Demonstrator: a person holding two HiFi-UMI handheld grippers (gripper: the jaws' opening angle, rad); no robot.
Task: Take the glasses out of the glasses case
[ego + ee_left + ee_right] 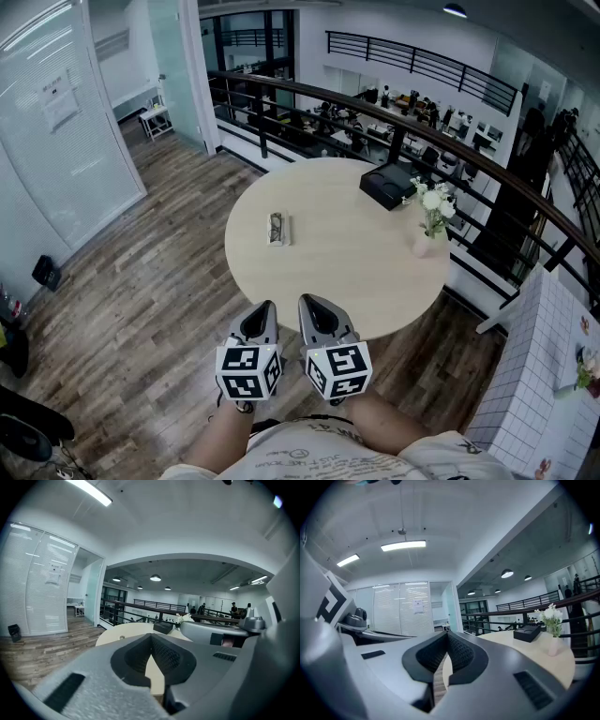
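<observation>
The glasses case, a small pale oblong with something dark in it, lies on the left part of the round beige table. Its details are too small to make out. My left gripper and right gripper hang side by side over the floor just short of the table's near edge, well short of the case. In the left gripper view the left gripper has its jaws together with nothing between them. The right gripper is likewise shut and holds nothing.
A black tray sits at the table's far side, and a vase of white flowers stands at its right edge. A dark railing runs behind the table. A white gridded surface stands at the right, with wood floor to the left.
</observation>
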